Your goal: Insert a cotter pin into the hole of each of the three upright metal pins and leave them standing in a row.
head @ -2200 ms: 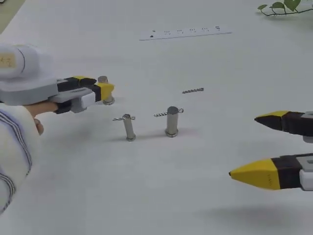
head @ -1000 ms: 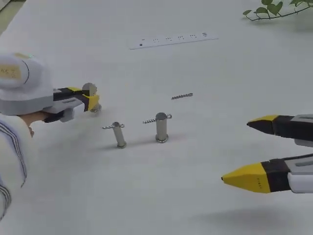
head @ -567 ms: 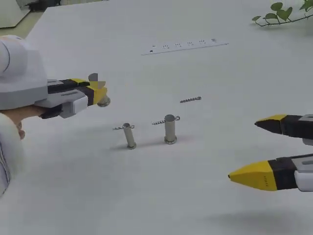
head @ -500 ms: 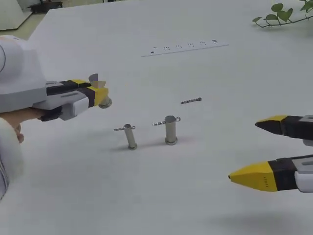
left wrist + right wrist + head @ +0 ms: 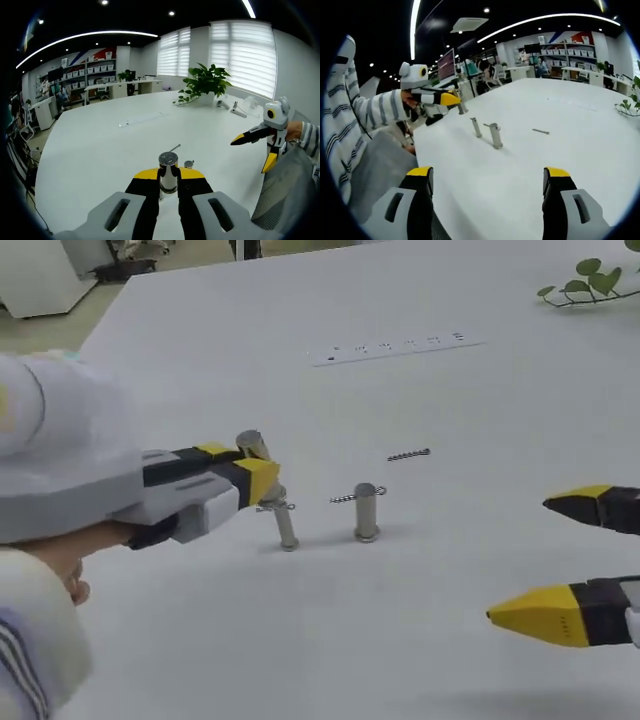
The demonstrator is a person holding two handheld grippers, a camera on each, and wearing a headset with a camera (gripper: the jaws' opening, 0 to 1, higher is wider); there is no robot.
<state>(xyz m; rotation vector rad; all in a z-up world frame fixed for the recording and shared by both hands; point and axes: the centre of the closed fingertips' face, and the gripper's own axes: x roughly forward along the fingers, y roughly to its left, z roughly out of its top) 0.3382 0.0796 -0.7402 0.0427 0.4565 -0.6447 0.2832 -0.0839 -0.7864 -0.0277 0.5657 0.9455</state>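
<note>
1. Your left claw point(image 5: 260, 474) was pinching the third metal pin point(image 5: 168, 172) round its shank. The pin's head was up and its long axis vertical. I judge the grip low enough to leave the top end free for a cotter.
2. That pin was just left of the thin pin point(image 5: 287, 528). I couldn't tell whether its foot touched the worktop point(image 5: 300, 640).
3. The thin pin and the thick pin point(image 5: 366, 512) stood upright side by side at mid-worktop. Each had a cotter through its top, lying level and running left to right.
4. The loose cotter pin point(image 5: 408, 455) lay flat on the far side of the thick pin, long axis roughly left to right, touching nothing.
5. Your right claw point(image 5: 517, 558) hung spread and empty at near right, well apart from the loose cotter pin. I judge it was placed to fetch that pin next.
</note>
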